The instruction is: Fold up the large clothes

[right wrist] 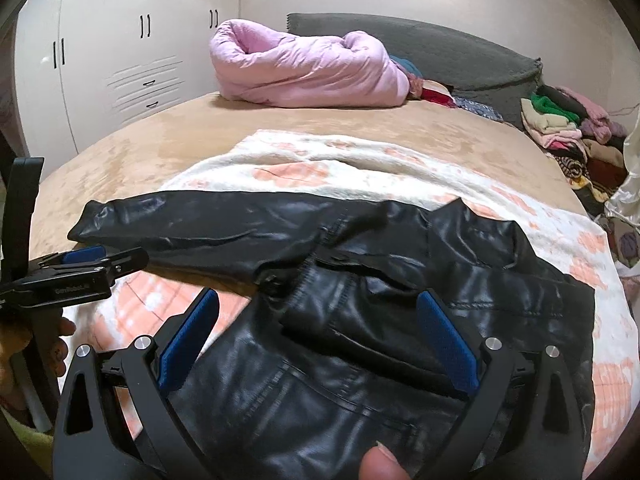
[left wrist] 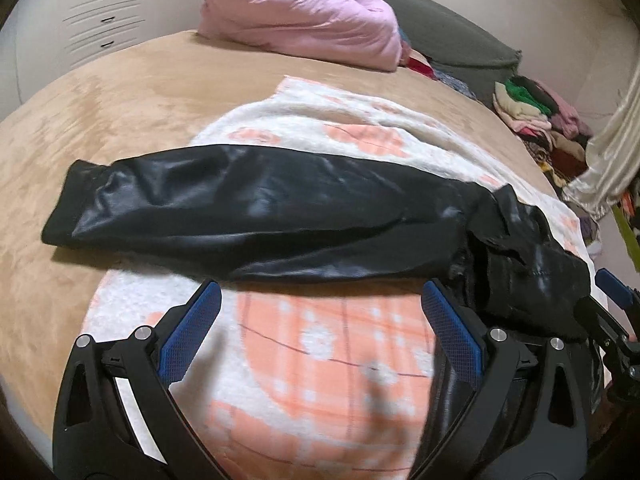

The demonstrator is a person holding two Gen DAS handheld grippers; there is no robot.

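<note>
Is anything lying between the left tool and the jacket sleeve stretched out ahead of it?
Nothing visible does. The left tool is open just short of the black jacket sleeve, with only bare patterned blanket between its fingers. The pink duvet and the clothes pile sit far back on the bed.

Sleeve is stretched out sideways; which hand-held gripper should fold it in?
Likely left. The left hand-held gripper is open, right beside the sleeve; the right hand-held gripper is open over the jacket body.
</note>
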